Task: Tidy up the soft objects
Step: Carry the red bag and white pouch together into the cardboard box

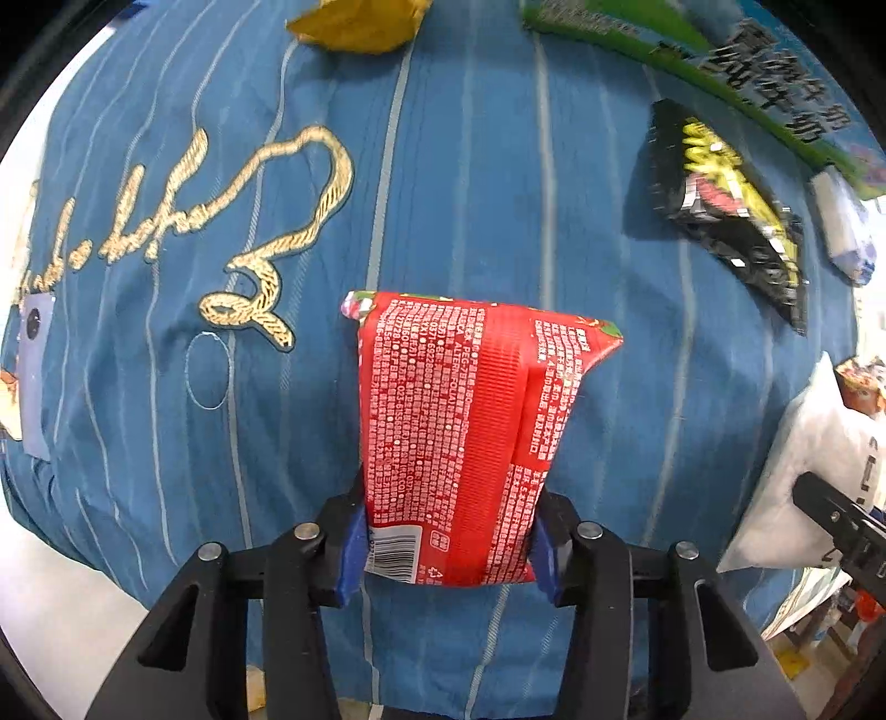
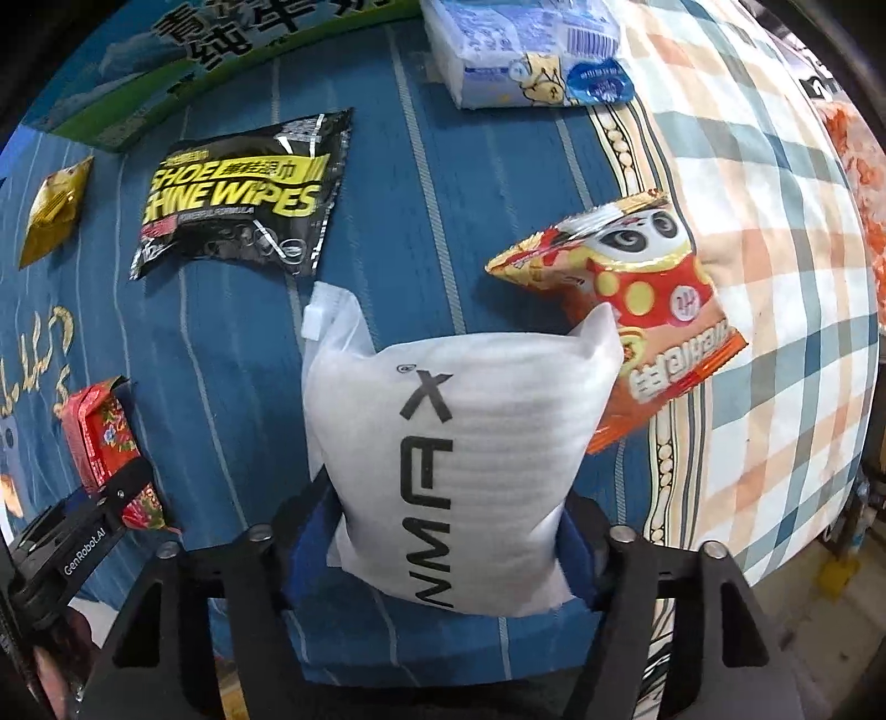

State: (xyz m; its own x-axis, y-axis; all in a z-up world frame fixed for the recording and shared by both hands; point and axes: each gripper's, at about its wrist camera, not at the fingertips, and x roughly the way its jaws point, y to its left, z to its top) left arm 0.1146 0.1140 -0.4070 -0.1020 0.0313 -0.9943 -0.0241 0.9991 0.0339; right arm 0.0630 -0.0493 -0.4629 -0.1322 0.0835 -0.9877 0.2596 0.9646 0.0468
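- Red pack (image 1: 465, 437) clamped at its barcode end between the left gripper's (image 1: 446, 545) blue pads, printed back up, over the blue striped cloth (image 1: 470, 166).
- White foam pouch (image 2: 459, 459) pinched at its lower end in the right gripper (image 2: 448, 548), black lettering up; its top corner overlaps the panda snack bag (image 2: 637, 293).
- Panda bag lies across the edge where blue cloth meets a checked cloth (image 2: 775, 332).
- Black wipes pack (image 2: 243, 194) flat on the cloth, beyond the pouch and to its left.
- Yellow packet (image 2: 55, 210) near the far left; tissue pack (image 2: 526, 50) and green box (image 2: 166, 66) along the far edge.
- Gold embroidered script (image 1: 266, 221) on the cloth, left of the red pack.
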